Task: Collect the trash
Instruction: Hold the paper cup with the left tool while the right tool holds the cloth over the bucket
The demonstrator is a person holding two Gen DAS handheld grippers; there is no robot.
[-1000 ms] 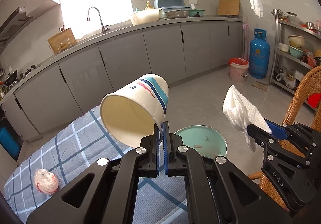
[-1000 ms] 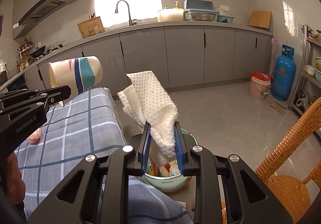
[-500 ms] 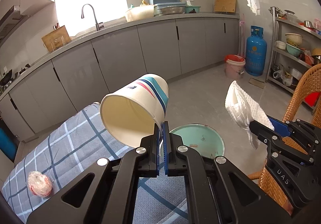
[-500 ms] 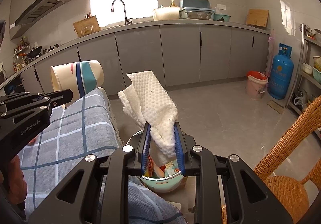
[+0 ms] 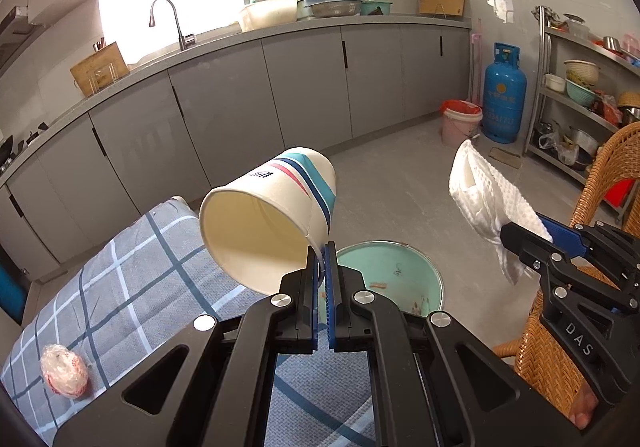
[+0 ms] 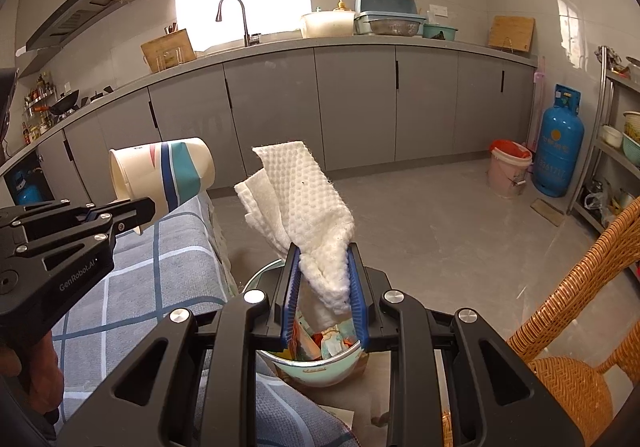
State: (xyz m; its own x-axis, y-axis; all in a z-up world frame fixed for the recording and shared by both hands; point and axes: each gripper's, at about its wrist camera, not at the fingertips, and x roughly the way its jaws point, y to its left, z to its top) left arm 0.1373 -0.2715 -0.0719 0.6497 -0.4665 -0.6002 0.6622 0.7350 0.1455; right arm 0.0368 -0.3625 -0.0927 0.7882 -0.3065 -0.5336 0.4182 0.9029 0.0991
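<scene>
My left gripper (image 5: pixel 322 259) is shut on the rim of a white paper cup (image 5: pixel 264 219) with blue, teal and red stripes, held tilted above the table edge; the cup also shows in the right wrist view (image 6: pixel 164 177). My right gripper (image 6: pixel 323 279) is shut on a white textured paper towel (image 6: pixel 300 203), held above the mint-green trash bin (image 6: pixel 316 371), which holds colourful wrappers. The towel (image 5: pixel 488 203) and bin (image 5: pixel 432 279) show in the left wrist view, to the right of the cup.
A table with a grey checked cloth (image 5: pixel 132 287) carries a crumpled plastic wrapper (image 5: pixel 64 371). A wicker chair (image 6: pixel 568 331) stands right of the bin. Grey cabinets (image 6: pixel 352 107), a blue gas cylinder (image 6: pixel 558 143), a pink bucket (image 6: pixel 510 169) and a metal shelf (image 5: pixel 576 107) line the room.
Both grippers have drifted slightly toward the bin, each keeping hold of its item. The cup and the towel sit unchanged in the jaws.
</scene>
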